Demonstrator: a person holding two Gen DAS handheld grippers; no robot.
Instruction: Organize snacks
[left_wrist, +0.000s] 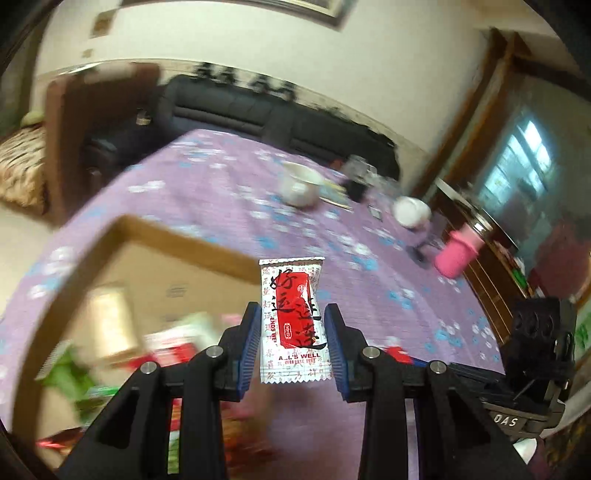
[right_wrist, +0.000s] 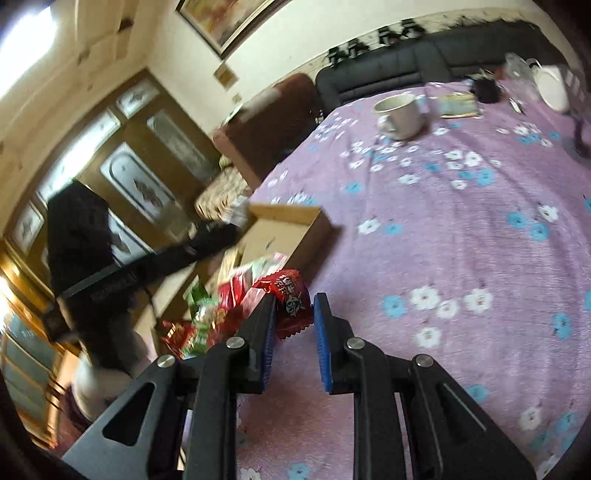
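The left gripper (left_wrist: 291, 325) grasps a white snack packet (left_wrist: 291, 321) with a red label and black characters; the packet stands upright between the blue pads (left_wrist: 248, 339), lifted clear of the purple flowered tablecloth (left_wrist: 229, 184). Just left of it and lower lies an open cardboard box (left_wrist: 122, 229), blurred, with a heap of red and green snack bags (left_wrist: 173, 347) inside its near end. Farther along the table stand a white cup (left_wrist: 299, 184), a second white cup (left_wrist: 410, 211) to its right, and a pink bottle (left_wrist: 458, 254) near the right edge. A dark sofa (left_wrist: 258, 107) runs along the far wall.

The right gripper (right_wrist: 294, 314) is clenched on a small dark red packet (right_wrist: 291, 299), pinched between its blue pads (right_wrist: 322, 332) with the crimped lower edge hanging free. The packet sits at the near right corner of the cardboard box (right_wrist: 295, 221), just beside the pile of red and green snack bags (right_wrist: 221, 302); whether it touches them cannot be told. The other gripper's black body (right_wrist: 147, 266) reaches across the box from the left. On the far part of the tablecloth (right_wrist: 461, 240) stands the white cup (right_wrist: 400, 112), with a flat packet (right_wrist: 458, 105) to its right.
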